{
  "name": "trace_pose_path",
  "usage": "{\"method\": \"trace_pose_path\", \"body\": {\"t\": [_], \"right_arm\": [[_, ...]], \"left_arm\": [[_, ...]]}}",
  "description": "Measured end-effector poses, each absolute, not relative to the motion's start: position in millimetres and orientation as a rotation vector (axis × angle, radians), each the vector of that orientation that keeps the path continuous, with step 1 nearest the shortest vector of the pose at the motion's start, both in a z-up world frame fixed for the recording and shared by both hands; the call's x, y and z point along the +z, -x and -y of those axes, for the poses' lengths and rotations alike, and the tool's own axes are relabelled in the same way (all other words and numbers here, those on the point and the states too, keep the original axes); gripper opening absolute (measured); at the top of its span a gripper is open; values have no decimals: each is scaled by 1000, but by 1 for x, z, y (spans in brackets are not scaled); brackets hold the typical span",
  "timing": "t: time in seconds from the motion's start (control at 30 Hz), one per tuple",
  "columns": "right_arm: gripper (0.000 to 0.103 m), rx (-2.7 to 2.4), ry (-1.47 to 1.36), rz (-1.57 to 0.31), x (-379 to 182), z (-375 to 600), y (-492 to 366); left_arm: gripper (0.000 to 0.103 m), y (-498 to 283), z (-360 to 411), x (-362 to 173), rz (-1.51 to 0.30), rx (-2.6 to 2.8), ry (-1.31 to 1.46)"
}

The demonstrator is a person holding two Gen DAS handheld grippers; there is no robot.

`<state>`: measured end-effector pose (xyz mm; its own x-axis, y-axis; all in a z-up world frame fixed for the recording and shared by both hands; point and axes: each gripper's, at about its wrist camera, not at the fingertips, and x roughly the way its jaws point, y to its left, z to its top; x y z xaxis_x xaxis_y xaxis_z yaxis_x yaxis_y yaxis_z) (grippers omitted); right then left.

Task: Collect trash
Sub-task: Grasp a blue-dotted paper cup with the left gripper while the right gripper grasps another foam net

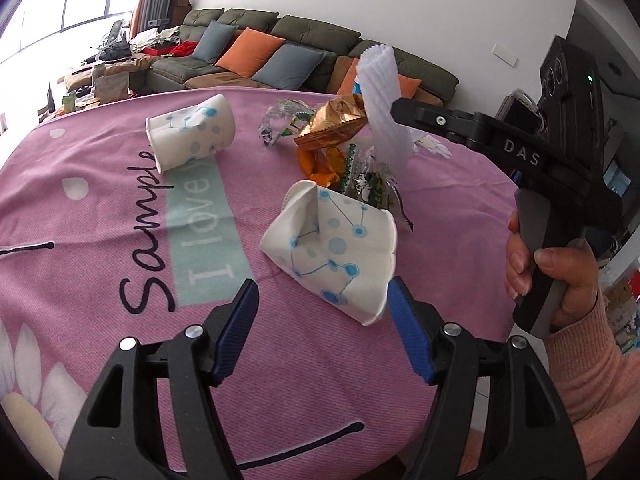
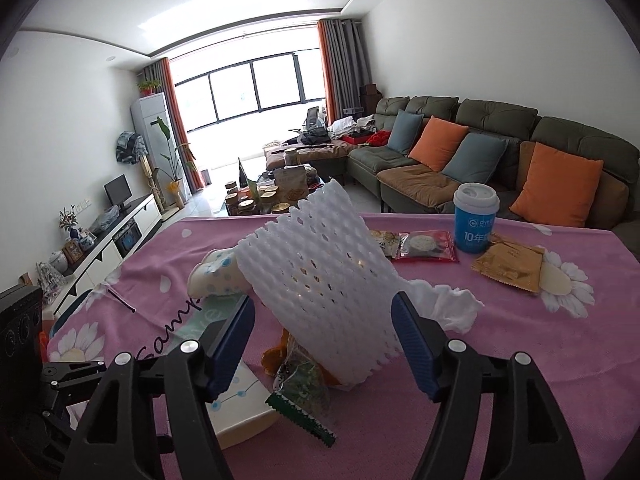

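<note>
A trash pile lies on the pink tablecloth (image 1: 100, 208): a crushed paper cup (image 1: 336, 256), a second paper cup (image 1: 192, 132) on its side, a gold wrapper (image 1: 332, 124), orange and green wrappers (image 1: 340, 164). My left gripper (image 1: 322, 312) is open, just short of the crushed cup. My right gripper (image 2: 322, 332) is open; a white foam net sleeve (image 2: 320, 284) stands between its fingers, leaning on the pile. In the left wrist view the foam net (image 1: 384, 108) stands beside the right gripper's finger (image 1: 424, 116).
On the cloth's far side stand a blue lidded cup (image 2: 475, 218), a red snack packet (image 2: 426, 246), a gold sachet (image 2: 508, 266) and a crumpled white tissue (image 2: 452, 304). A sofa (image 2: 480, 160) and a coffee table (image 2: 276, 192) lie beyond the table.
</note>
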<state>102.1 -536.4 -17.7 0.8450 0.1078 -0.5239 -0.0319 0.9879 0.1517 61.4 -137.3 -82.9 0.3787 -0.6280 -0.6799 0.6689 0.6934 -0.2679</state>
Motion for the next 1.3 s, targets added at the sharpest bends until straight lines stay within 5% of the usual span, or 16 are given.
{"method": "trace_pose_path", "body": {"t": [0.23,0.5,0.6,0.87,1.3], "right_arm": [[68,63,-99,-556,-21,532,-108],[67,22,-25,-562,-24,527,-113],[51,24,-27,-570,-25,526,-113],[20,27,-40,-556,-21,531,-107],[15,68,-34,-471,14,518,-78]], "left_arm": [[64,-53,162,-94,-839,-767,-181],[30,-60,151,-93,-827,-701,-163],[17,-64,140,-93,-833,-690,-130],[9,-65,115,-87,-793,-666,-92],[6,-56,80,-69,-726,-639,-49]]}}
